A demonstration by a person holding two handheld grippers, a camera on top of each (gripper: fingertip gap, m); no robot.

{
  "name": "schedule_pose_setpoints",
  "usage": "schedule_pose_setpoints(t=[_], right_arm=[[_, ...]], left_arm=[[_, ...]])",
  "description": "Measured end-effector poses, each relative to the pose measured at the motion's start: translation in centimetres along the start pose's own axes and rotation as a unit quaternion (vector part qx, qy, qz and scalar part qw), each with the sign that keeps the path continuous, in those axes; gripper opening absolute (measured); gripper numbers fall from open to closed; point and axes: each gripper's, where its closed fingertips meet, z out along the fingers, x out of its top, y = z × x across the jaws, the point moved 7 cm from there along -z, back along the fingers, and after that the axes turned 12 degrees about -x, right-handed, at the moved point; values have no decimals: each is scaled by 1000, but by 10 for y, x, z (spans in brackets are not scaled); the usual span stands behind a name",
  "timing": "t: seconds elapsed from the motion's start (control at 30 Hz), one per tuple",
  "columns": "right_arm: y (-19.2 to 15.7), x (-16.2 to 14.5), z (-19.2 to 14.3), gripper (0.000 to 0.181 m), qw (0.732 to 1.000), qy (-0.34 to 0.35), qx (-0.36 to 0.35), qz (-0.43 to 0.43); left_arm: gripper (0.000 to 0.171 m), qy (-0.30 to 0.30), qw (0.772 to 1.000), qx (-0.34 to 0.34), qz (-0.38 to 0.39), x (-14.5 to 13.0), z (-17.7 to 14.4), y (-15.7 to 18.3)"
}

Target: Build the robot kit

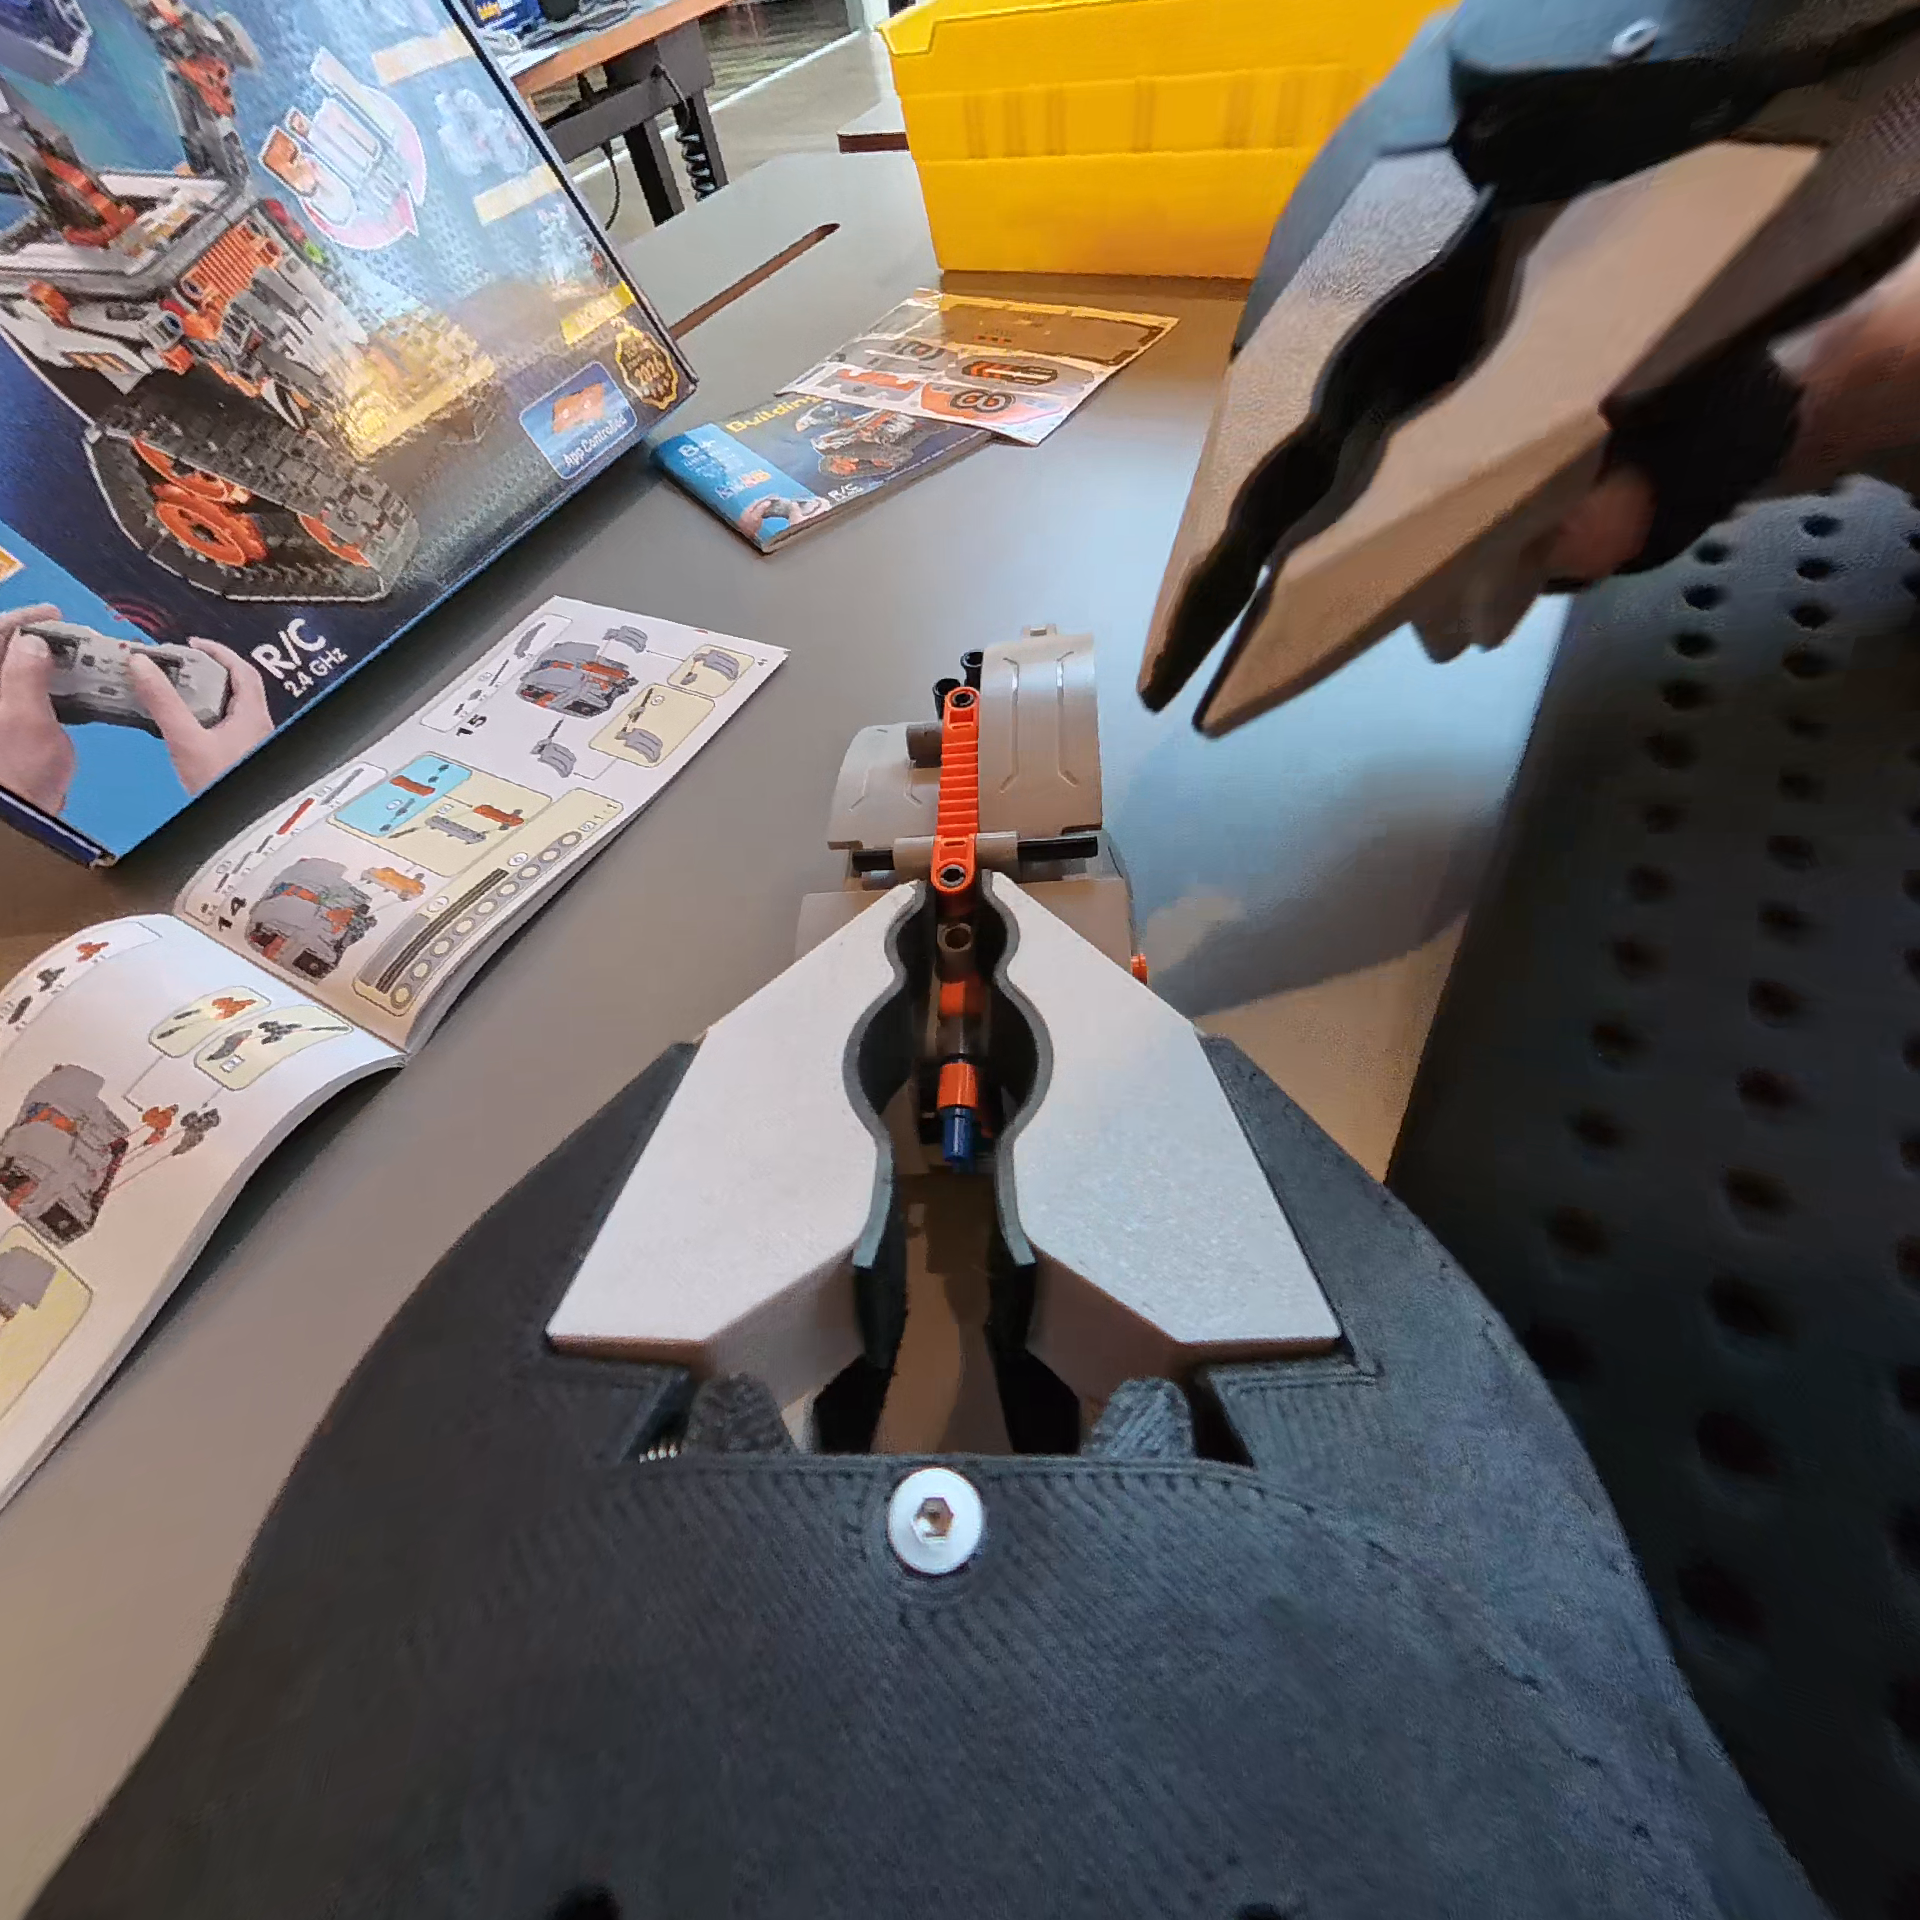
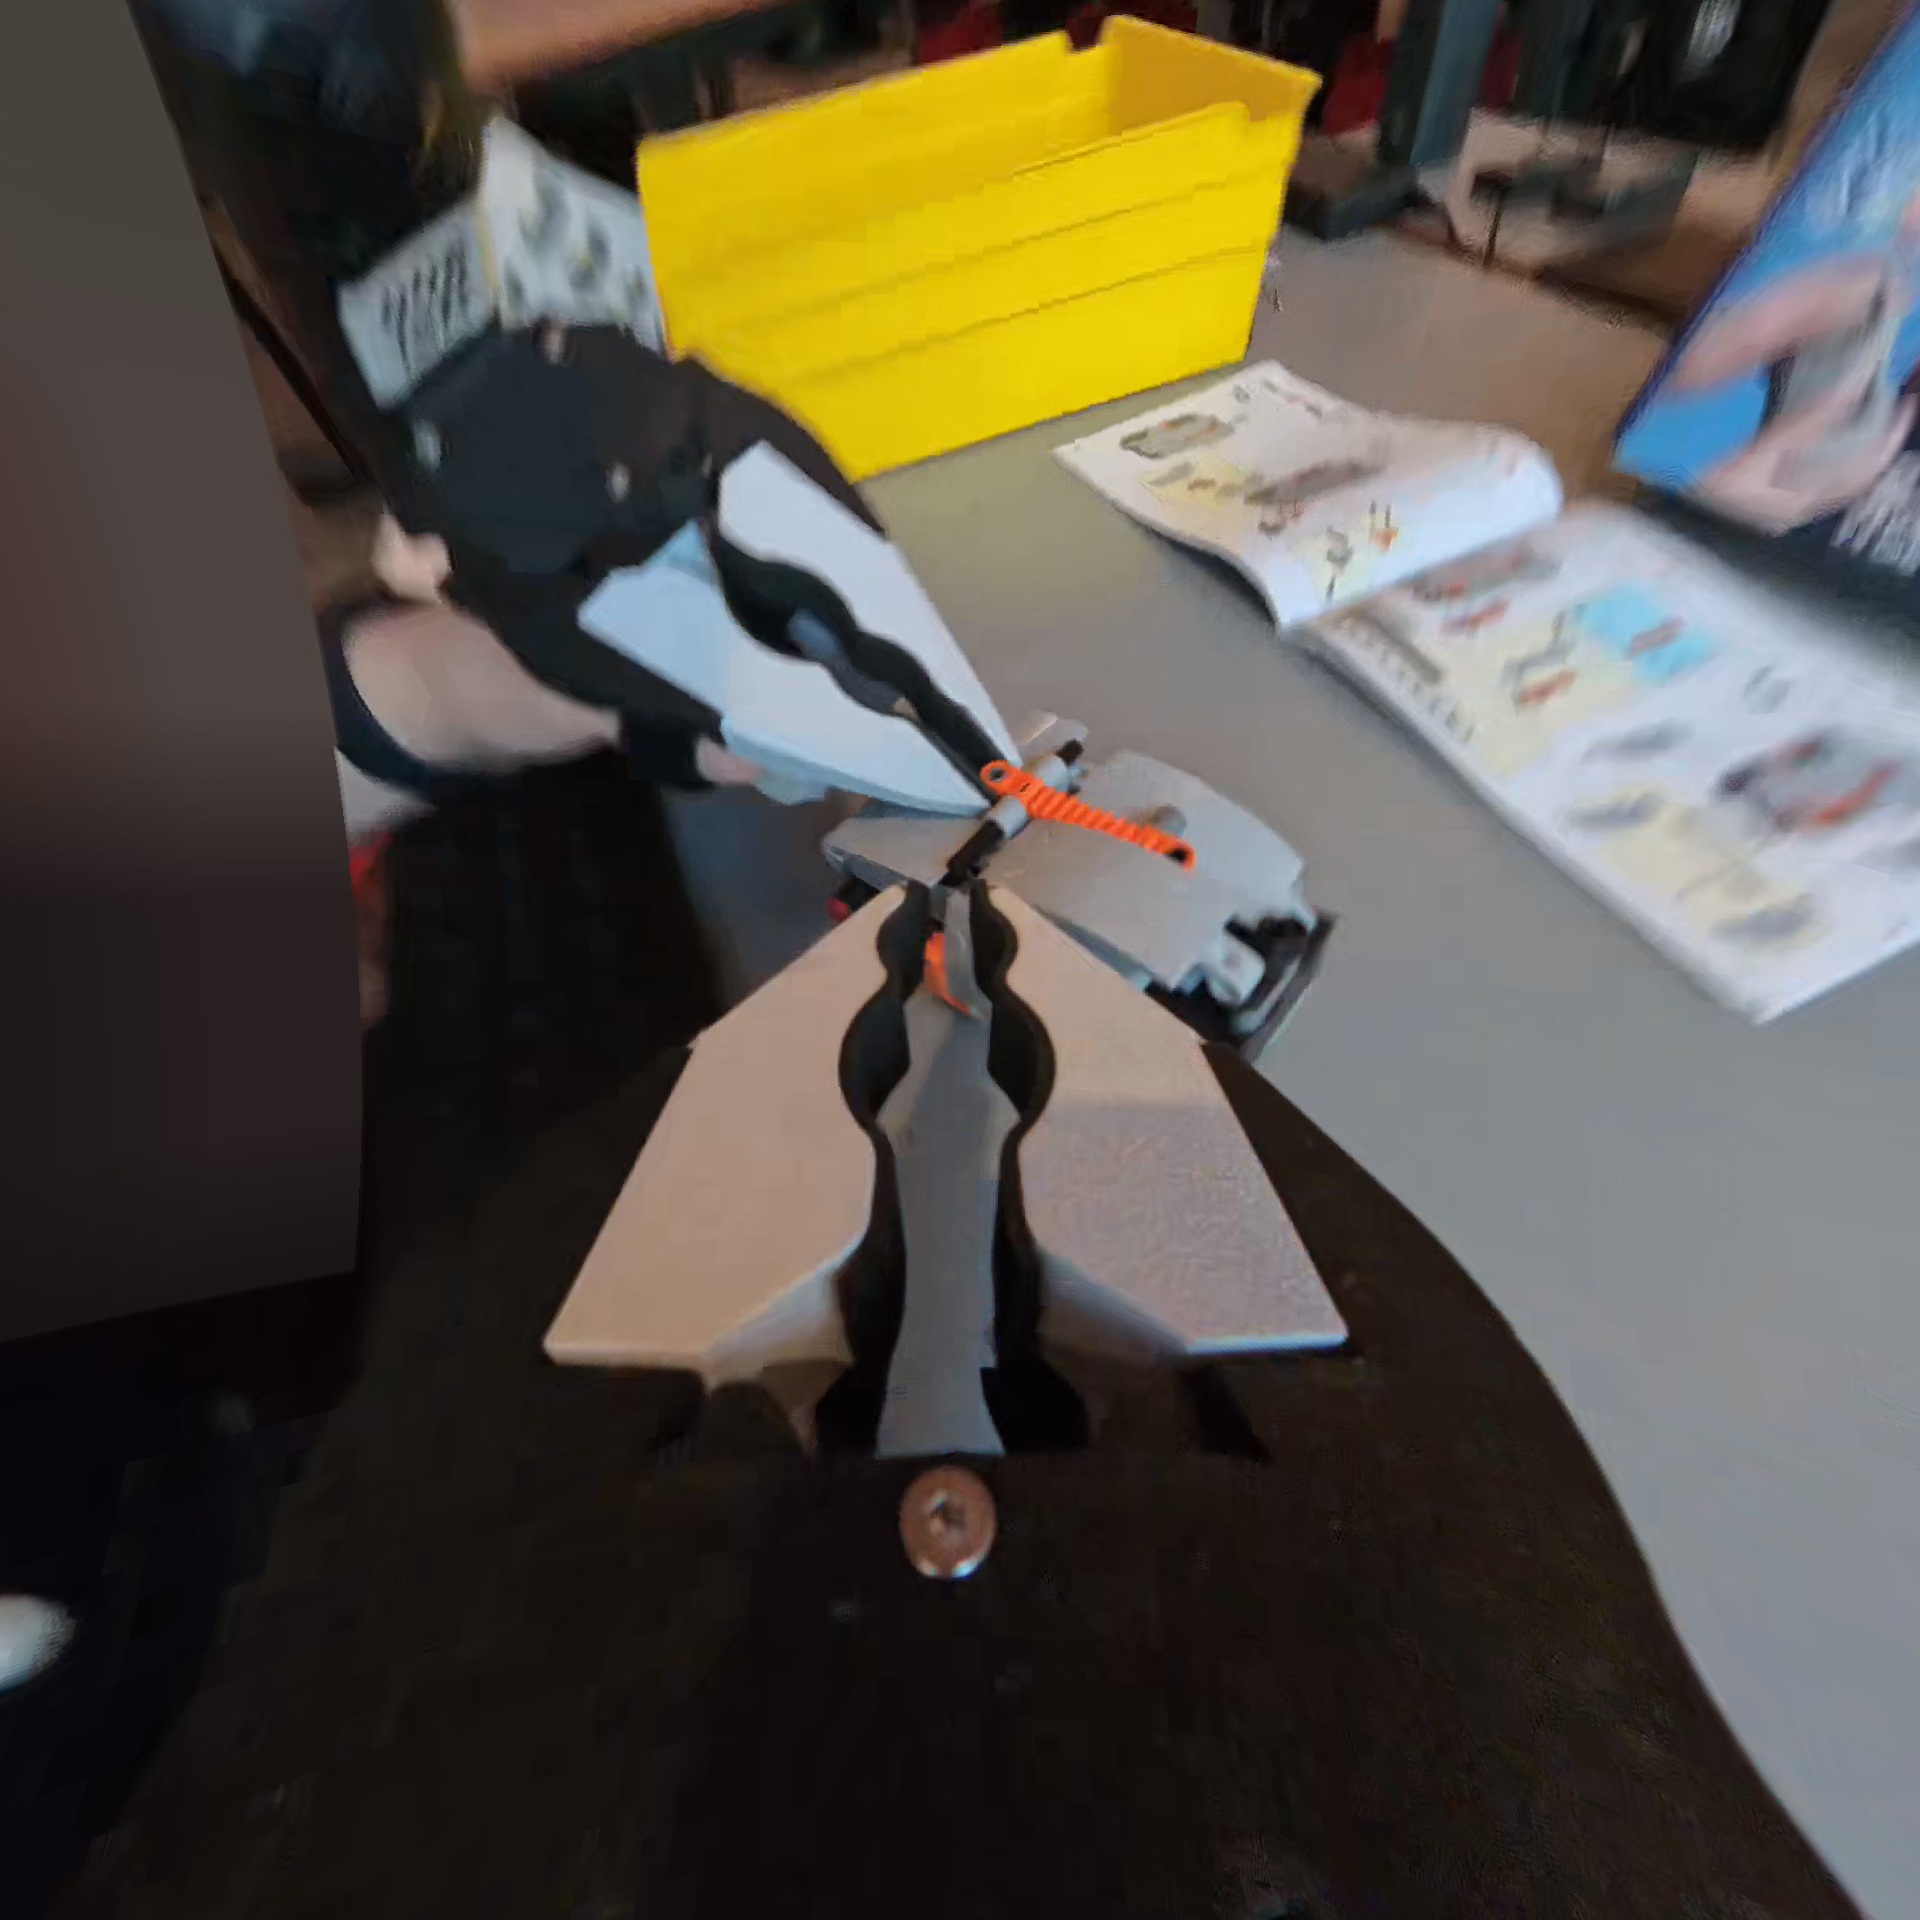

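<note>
A grey brick-built model [image 1: 1029,748] with an orange toothed beam [image 1: 956,769] on top sits on the grey table [image 1: 644,1039]. My left gripper [image 1: 951,888] is shut on the near end of the model, at the grey cross piece under the beam. The right wrist view shows the left gripper [image 2: 992,795] coming in from the left onto the model [image 2: 1143,894]. My right gripper [image 2: 945,899] has its jaws nearly together and holds nothing that I can see. It hovers above and to the right of the model in the left wrist view [image 1: 1179,712]. The right wrist view is blurred.
A yellow bin [image 1: 1091,156] stands at the back. The set's picture box [image 1: 260,364] stands at the left, with an open instruction booklet [image 1: 416,831] lying in front of it. A closed booklet [image 1: 810,468] and a sticker sheet [image 1: 987,364] lie farther back. A black perforated chair back [image 1: 1714,1039] is at the right. My right fingertips sit around 5 cm from my left ones.
</note>
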Motion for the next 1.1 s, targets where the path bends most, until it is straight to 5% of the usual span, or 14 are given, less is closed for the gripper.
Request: schedule_pose_setpoints(t=[0.1,0.33,0.53,0.93,1.1], right_arm=[[13,-7,-5,4,988,5,38,148],[21,-16,-1,17,974,4,18,224],[31,-20,10,20,935,13,50,350],[37,-26,28,2,873,2,120,473],[38,-27,28,1,876,-9,127,465]], left_arm=[[5,0,1000,16,-22,1,2,2],[5,-24,996,86,-31,8,12,12],[5,-27,994,98,-40,12,20,13],[5,-34,991,123,-31,14,25,15],[6,-48,990,135,4,14,26,18]])
